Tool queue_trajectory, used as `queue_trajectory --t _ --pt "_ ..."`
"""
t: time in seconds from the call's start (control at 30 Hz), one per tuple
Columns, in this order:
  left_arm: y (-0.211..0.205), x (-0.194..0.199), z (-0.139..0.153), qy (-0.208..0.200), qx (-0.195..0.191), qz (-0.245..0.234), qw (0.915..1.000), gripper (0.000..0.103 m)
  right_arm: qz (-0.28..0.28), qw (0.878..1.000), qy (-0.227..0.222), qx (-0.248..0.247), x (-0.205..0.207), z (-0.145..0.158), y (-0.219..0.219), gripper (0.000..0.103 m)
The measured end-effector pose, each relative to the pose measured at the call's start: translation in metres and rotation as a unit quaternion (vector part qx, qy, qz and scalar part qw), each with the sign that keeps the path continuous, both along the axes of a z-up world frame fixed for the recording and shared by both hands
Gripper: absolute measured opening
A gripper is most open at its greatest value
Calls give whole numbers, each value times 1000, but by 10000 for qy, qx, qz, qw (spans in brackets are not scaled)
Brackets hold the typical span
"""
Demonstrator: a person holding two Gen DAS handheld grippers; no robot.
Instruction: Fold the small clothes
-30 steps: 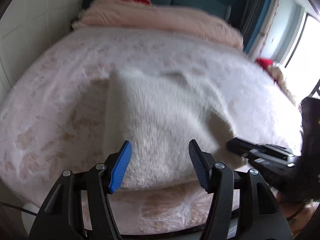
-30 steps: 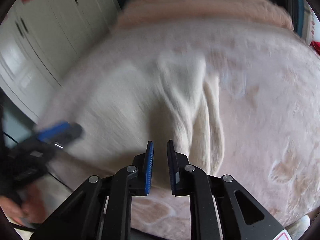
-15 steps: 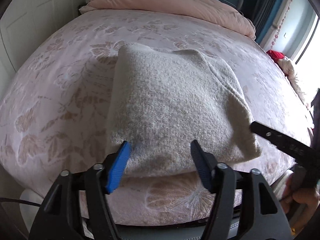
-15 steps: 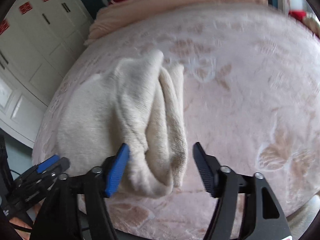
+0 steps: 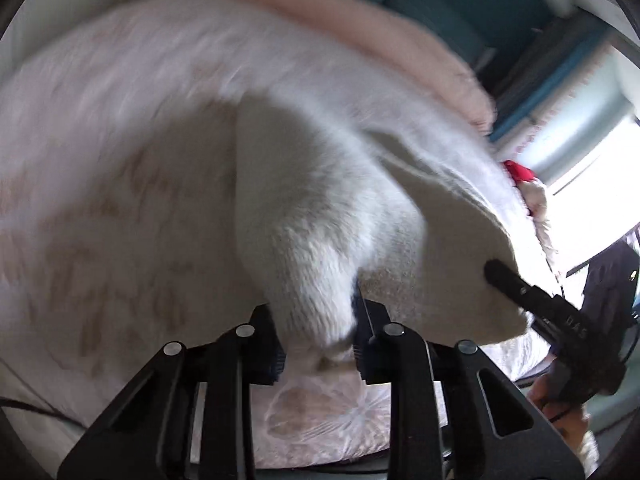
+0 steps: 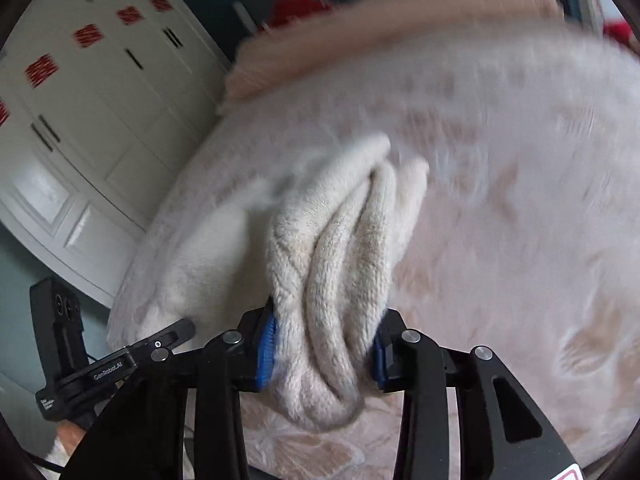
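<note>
A folded cream knit sweater (image 5: 320, 208) lies on the pink floral bed (image 5: 100, 200). My left gripper (image 5: 316, 340) is shut on the sweater's near left edge, the knit bunched between the pads. My right gripper (image 6: 324, 344) is shut on the stacked folded layers of the sweater (image 6: 340, 248) at its near right edge. The right gripper's finger shows in the left wrist view (image 5: 532, 296) against the sweater's right corner. The left gripper shows in the right wrist view (image 6: 160, 344) at the sweater's left side. Both views are blurred by motion.
A rolled pink blanket (image 5: 360, 20) lies along the far side of the bed, with a red item behind it. White wardrobe doors (image 6: 80, 120) stand to the left. A bright window (image 5: 592, 152) is at the right. The bed's near edge is just below the grippers.
Both grippers were open around the sweater's near edge half a second ago. Now both have shut on it, and the edge is lifted and bunched.
</note>
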State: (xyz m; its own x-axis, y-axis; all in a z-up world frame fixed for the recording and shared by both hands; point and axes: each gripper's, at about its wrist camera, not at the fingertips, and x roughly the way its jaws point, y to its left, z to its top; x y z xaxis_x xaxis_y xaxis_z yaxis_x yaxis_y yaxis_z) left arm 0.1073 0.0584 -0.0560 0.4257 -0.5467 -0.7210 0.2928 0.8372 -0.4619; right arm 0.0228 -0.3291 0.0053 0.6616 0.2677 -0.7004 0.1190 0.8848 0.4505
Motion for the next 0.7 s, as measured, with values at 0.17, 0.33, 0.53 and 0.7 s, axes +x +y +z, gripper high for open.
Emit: queue_trajectory --t 0.17,0.33,0.53,0.7 --pt "-28 0 -36 123 795 -403 9959 36 -74 9943 1016 -304 13 -64 -11 48" --pt "-16 -20 -10 15 685 -60 9976 38 -585 9972 466 18 -16 -38 -23 36" --pt "-22 -25 8 -262 884 1 9957 38 92 9968 269 -747 -9 -15 18 3" --pt "-27 -11 -33 362 1252 90 9914 40 124 9941 936 -525 0 -66 21 0"
